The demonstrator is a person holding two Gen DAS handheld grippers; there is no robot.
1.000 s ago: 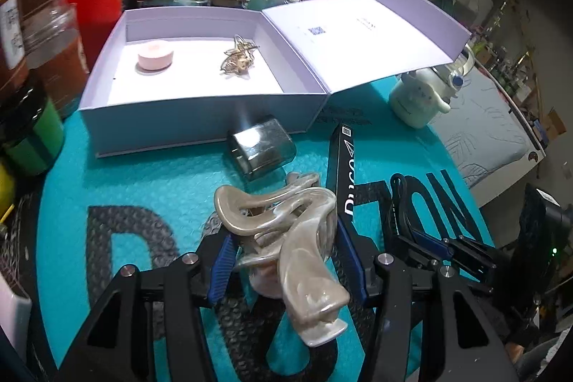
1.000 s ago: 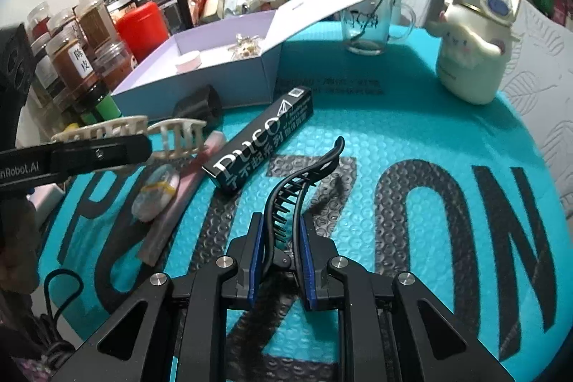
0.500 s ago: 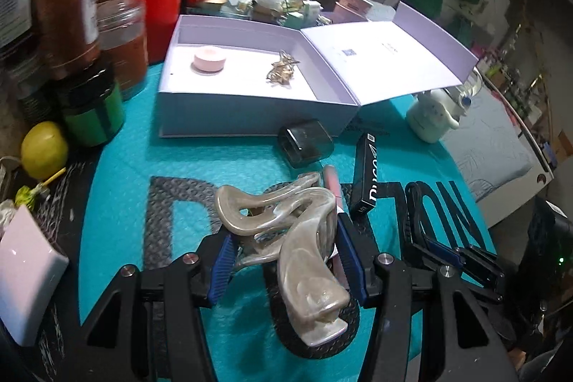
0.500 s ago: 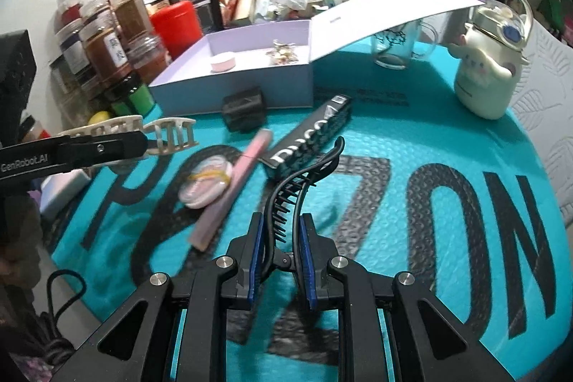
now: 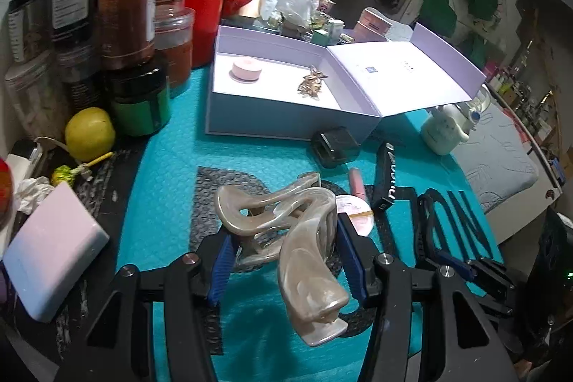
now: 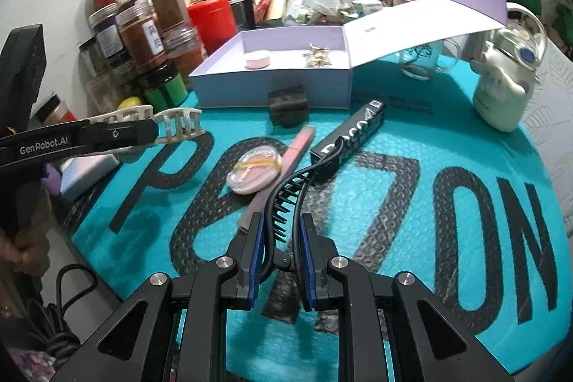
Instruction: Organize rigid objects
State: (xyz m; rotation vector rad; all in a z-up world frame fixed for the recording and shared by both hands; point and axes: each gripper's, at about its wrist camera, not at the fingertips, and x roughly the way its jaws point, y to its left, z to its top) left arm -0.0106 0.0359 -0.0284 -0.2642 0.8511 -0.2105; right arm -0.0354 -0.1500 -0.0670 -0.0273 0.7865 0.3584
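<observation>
Looking down your left wrist cam first: the left gripper (image 5: 283,260) has its blue pads clamped on the pearly claw clip (image 5: 286,231), held up off the teal mat (image 5: 164,167). The lilac box (image 5: 286,117) sits open ahead with a pink puck (image 5: 246,71) and a gold trinket (image 5: 311,84) already on its floor. Lots of bare space between those two, so I'd aim there and keep the clip level as you clear the front wall.

Right wrist cam: the right gripper (image 6: 281,253) is pinched nearly closed on the hinge end of the black comb clip (image 6: 290,199), teeth pointing away from you, also off the mat. Left on the mat are the round pad (image 6: 252,171), pink tube (image 6: 286,160), black carton (image 6: 349,135) and dark case (image 6: 288,104).

My take: drop one clip at a time, since both hands heading to the same box could bump, and lower each before letting go.
</observation>
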